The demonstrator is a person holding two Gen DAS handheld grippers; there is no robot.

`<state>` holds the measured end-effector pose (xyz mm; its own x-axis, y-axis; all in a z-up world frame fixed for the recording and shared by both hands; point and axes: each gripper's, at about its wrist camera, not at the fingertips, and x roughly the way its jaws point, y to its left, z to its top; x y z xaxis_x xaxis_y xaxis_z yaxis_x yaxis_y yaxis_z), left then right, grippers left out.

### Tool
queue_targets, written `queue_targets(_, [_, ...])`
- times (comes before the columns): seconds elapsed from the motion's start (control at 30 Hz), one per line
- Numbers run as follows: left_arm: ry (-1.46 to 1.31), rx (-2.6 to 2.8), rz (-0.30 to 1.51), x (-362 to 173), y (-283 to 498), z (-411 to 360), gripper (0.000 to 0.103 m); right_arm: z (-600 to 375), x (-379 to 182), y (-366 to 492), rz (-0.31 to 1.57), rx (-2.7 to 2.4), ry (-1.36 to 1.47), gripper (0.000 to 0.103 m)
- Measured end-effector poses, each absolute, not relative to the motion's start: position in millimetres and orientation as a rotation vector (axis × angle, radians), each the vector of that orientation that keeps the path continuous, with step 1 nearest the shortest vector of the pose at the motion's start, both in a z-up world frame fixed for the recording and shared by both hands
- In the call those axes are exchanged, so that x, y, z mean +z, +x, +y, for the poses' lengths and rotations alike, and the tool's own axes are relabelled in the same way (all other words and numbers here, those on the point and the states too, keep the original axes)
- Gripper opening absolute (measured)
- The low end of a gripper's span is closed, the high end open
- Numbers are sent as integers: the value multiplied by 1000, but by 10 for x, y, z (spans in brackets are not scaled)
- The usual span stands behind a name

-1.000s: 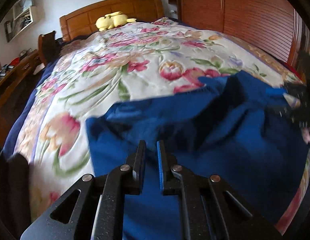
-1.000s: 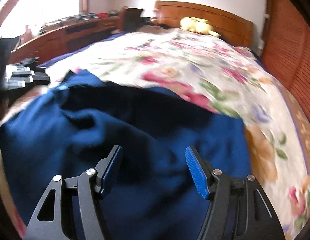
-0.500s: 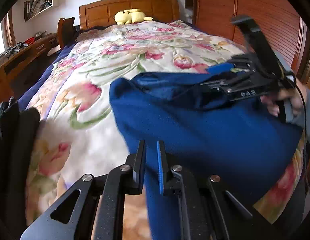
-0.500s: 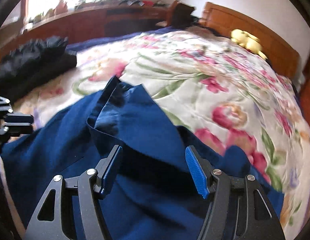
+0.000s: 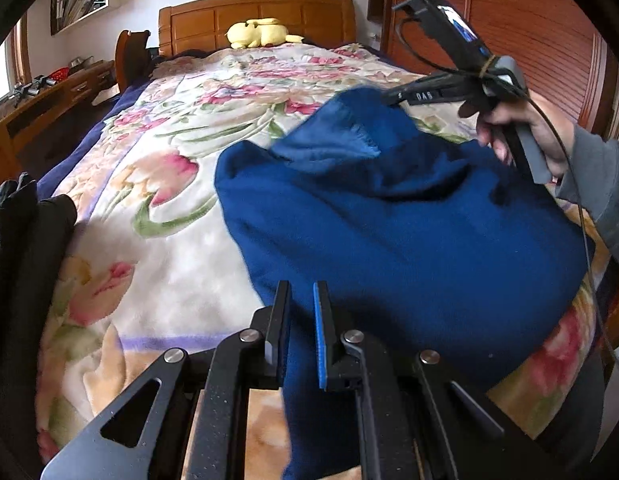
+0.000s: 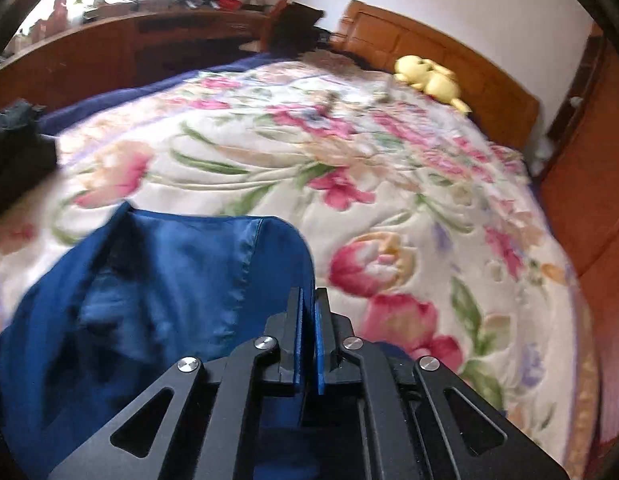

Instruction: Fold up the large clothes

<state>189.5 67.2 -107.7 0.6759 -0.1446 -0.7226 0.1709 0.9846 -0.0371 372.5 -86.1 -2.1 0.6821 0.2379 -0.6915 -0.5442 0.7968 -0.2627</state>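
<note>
A large dark blue garment (image 5: 389, 220) lies bunched on the near right part of the flowered bed cover (image 5: 177, 132). My left gripper (image 5: 301, 300) is shut on its near edge, and blue cloth runs down between the pads. A person's hand (image 5: 525, 128) holds my right gripper (image 5: 389, 98) at the garment's far corner, which is raised off the bed. In the right wrist view the right gripper's (image 6: 308, 300) jaws are closing, with the pads pinching the blue garment (image 6: 169, 280) at a fold with shiny lining.
Black clothes (image 5: 21, 240) are piled at the bed's near left edge. A yellow plush toy (image 5: 257, 32) rests by the wooden headboard. A wooden wardrobe (image 5: 509, 20) lines the right side and a long desk (image 5: 49, 96) the left.
The right gripper went from wide open over the garment to closed on its far corner and lifted it. The left gripper shifted sideways, still holding the near edge.
</note>
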Motion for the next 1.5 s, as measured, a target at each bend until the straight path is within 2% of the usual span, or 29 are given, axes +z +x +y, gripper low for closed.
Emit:
queue_targets(0.03, [37,-181,807,-1070,1891,654,11,-883,-25,3664,685,462,-495,19])
queue_targets(0.07, [41,-187,806,-1062,1892,623,11,-922,-16,3616,677,454,-509,38])
queue_targets(0.13, [46,-195,804,-1050,1902,581,11,-1020,1,3614,699,476,-477,57])
queue_targets(0.17, [46,-196,801,-1039,1906,564,11,-1078,15,3640,712,470,-452,60])
queue_targets(0.33, [29,-196,793,-999,1928,493,11,-1330,-17,3759,799,539,-392,66])
queue_targets(0.53, [33,-190,793,-995,1936,434,11,-1508,-297,3778,930,577,-382,66])
queue_targets(0.9, [19,-192,804,-1038,1916,391,11,-1709,-384,3746,1006,614,-267,66])
queue_targets(0.93, [18,-192,806,-1039,1909,389,11,-1695,-399,3742,1007,613,-265,66])
queue_targets(1.0, [18,-193,808,-1045,1891,376,11,-1687,-408,3738,1003,620,-268,50])
queue_targets(1.07, [18,-193,808,-1033,1868,367,11,-1639,-432,3753,999,606,-299,5])
queue_targets(1.17, [16,-192,804,-1013,1827,371,11,-1600,-414,3757,975,599,-332,1])
queue_targets(1.5, [3,-191,812,-1059,1802,413,11,-1592,-104,3759,809,555,-341,0])
